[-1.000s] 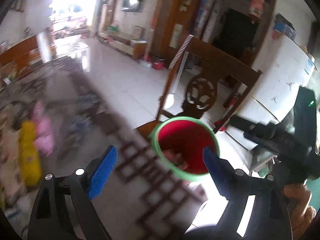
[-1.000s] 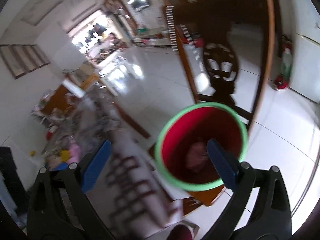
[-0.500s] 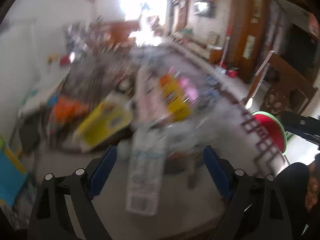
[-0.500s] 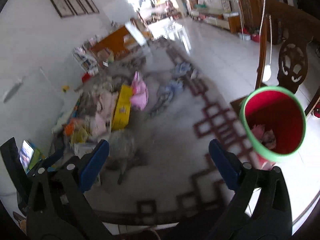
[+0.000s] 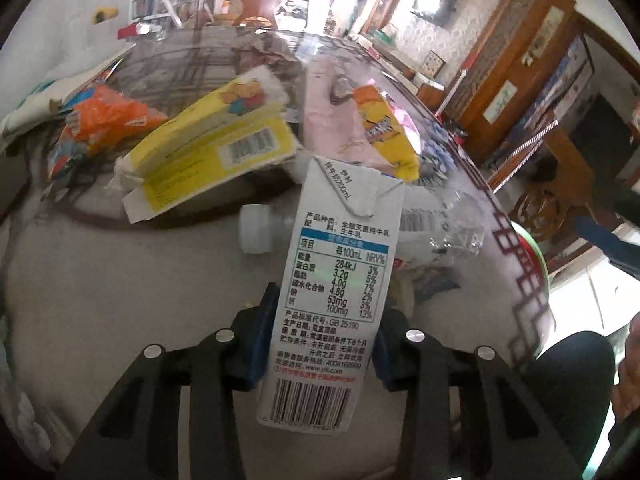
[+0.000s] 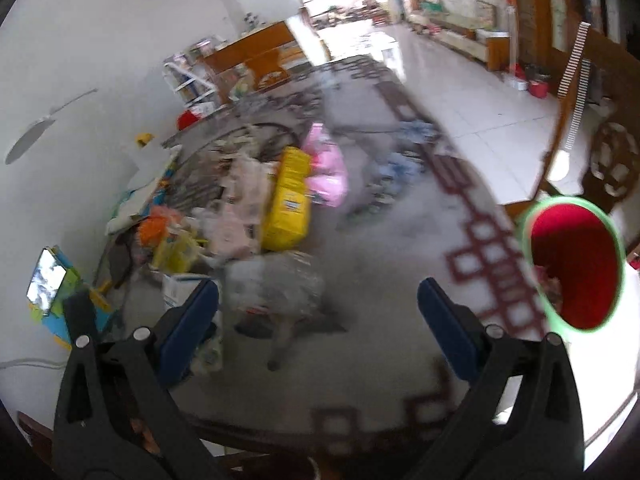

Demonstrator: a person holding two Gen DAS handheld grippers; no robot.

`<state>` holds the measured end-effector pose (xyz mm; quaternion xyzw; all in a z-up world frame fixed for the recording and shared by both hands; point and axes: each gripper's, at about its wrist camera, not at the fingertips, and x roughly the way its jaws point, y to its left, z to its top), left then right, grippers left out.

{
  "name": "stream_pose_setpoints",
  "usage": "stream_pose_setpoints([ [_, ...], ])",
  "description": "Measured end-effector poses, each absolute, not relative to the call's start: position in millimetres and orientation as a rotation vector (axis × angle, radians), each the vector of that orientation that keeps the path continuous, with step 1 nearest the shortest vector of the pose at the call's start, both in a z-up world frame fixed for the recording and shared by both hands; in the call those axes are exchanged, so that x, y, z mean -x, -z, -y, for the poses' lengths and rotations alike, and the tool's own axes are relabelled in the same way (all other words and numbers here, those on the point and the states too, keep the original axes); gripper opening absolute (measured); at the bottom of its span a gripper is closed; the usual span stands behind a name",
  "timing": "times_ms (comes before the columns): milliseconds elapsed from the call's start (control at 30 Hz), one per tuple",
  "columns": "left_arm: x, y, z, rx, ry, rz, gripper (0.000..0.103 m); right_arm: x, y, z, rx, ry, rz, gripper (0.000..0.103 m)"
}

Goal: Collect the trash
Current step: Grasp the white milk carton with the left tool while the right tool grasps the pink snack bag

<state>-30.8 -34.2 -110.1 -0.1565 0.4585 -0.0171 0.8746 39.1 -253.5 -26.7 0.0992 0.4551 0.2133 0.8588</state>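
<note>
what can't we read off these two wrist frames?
- Left wrist: the milk carton between the left gripper jaws, which are closing, hides the pad contact.
- Left wrist: the clear plastic bottle is partly behind the carton.
- Right wrist: motion blur smears the trash pile; items unreadable.
- Right wrist: contents of the red bin too blurred to identify.

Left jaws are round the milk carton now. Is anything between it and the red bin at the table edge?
Nothing tall shows. The left gripper is closing on the white milk carton. A crushed clear plastic bottle lies just behind it, towards the green-rimmed red bin; beyond that, bare table.
</note>
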Motion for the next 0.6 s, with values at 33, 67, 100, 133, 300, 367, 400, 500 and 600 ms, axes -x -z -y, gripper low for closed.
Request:
stream_pose_setpoints([
  [33, 32.2, 111.9, 30.9, 0.345, 0.038, -0.953, 0.038, -48.9, 27.0, 242.7, -0.222, -0.47, -0.974, 0.098],
  [67, 31.8, 111.9, 28.4, 0.361, 0.037, -0.949, 0.038, -64.2, 28.9, 228.8, -0.249, -0.503, -1.008, 0.098],
  [100, 32.1, 111.6, 26.8, 0.365, 0.034, -0.948, 0.038, -73.7, 31.2, 218.5, -0.268, -0.527, -1.032, 0.098],
  [133, 32.0, 111.8, 26.0, 0.366, 0.032, -0.945, 0.038, -89.5, 35.3, 204.3, -0.285, -0.553, -1.065, 0.098],
  [300, 31.7, 113.2, 21.4, 0.387, 0.039, -0.934, 0.039, -141.8, 65.4, 144.3, -0.265, -0.558, -1.197, 0.098],
  [367, 31.8, 113.8, 18.8, 0.395, 0.042, -0.932, 0.039, -154.3, 74.4, 127.9, -0.217, -0.526, -1.213, 0.098],
  [400, 31.8, 114.4, 17.4, 0.403, 0.044, -0.93, 0.039, -160.6, 79.7, 119.8, -0.179, -0.5, -1.219, 0.098],
  [500, 30.9, 115.3, 14.6, 0.425, 0.05, -0.928, 0.039, -170.2, 90.1, 107.6, -0.119, -0.438, -1.229, 0.098],
  [600, 30.1, 116.0, 13.8, 0.438, 0.055, -0.928, 0.039, -172.8, 93.9, 98.6, -0.061, -0.415, -1.222, 0.098],
])
